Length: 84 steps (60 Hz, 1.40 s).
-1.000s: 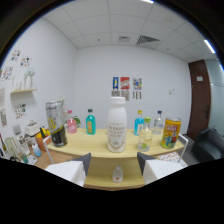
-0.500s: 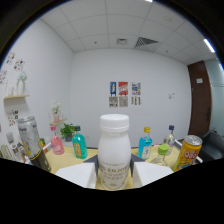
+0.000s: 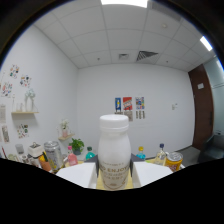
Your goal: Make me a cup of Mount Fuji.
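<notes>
Bottle: we see a white plastic bottle (image 3: 114,152) with white cap, upright.
Position: at 12 o'clock, between the hand-held gripper (image 3: 114,176) fingers.
Grip: we cannot tell whether they press it.

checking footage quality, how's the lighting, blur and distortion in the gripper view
Gripper view: strong fisheye bending of walls and ceiling inside a dark round vignette; bright ceiling light panels glare overhead; the whole frame is soft, so the label on the white plastic bottle with a white cap is barely legible; the bottle stands between the white gripper fingers.
</notes>
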### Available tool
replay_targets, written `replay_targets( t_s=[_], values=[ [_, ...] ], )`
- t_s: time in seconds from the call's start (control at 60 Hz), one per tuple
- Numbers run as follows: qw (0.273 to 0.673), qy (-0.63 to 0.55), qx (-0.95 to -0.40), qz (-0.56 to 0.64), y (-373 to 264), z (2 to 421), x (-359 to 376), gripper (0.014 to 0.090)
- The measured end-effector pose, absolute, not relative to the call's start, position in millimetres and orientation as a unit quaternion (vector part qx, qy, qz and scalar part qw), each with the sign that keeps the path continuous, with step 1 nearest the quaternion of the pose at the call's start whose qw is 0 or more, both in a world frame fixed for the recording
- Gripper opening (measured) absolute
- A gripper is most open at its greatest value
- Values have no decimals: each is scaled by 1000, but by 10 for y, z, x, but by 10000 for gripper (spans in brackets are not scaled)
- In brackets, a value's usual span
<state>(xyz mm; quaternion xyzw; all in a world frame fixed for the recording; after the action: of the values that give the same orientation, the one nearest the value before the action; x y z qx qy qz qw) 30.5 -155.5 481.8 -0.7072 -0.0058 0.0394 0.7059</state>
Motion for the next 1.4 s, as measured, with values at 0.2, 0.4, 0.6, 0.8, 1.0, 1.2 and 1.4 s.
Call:
replay_targets(
  t_s=[0.2, 0.4, 0.6, 0.8, 1.0, 1.2, 1.4],
  values=[
    [709, 4, -705, 25, -2064, 4382, 673, 478],
    [652, 23, -757, 16, -2266, 2778, 1038, 480],
    [588, 39, -807, 23, -2297, 1560, 1176, 478],
    [550, -105, -824, -83, -2218, 1091, 1214, 478],
    [505, -303, -769, -247, -2112, 1082, 1288, 479],
    [441, -474, -654, -392, -2026, 1258, 1273, 477],
    [372, -576, -550, -477, -1974, 1353, 1236, 480]
  ],
)
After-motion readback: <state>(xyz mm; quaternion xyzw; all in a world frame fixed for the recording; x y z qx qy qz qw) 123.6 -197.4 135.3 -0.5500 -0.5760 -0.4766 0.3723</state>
